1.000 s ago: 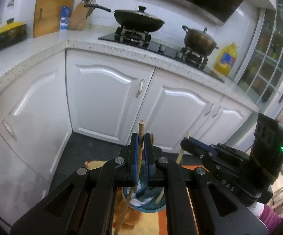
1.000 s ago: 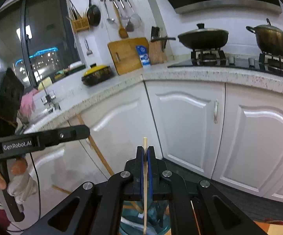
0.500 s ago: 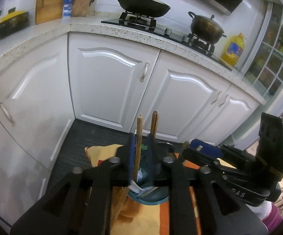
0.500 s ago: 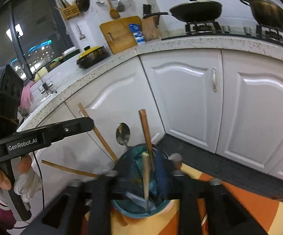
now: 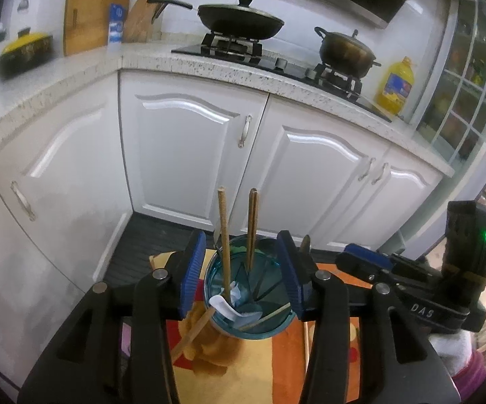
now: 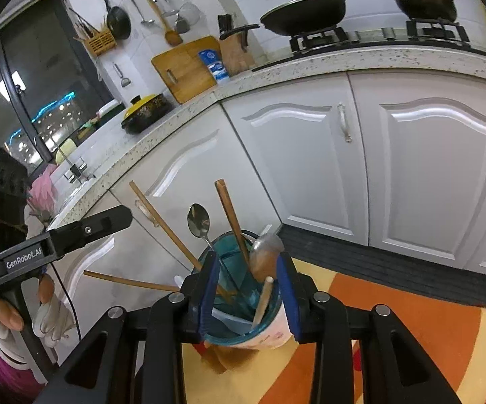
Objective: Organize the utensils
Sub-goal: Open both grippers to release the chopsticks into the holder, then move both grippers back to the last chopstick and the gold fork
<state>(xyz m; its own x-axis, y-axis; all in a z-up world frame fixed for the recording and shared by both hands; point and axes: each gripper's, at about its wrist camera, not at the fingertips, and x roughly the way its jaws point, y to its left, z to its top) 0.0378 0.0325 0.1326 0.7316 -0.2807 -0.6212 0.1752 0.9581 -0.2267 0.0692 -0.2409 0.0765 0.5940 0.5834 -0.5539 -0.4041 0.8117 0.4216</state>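
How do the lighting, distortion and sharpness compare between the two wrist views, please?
Left wrist view: sharp, evenly lit, with a dark fisheye rim that bends the countertop. Right wrist view: equally sharp, cabinets curved, night window dark with bright city lights, soft glare on the cabinet doors.

Both wrist views above cup (image 5: 248, 306)

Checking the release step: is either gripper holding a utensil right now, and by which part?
Nothing is held. The left gripper, jaws opening, and the open right gripper both straddle the blue cup; the chopsticks stand loose inside.
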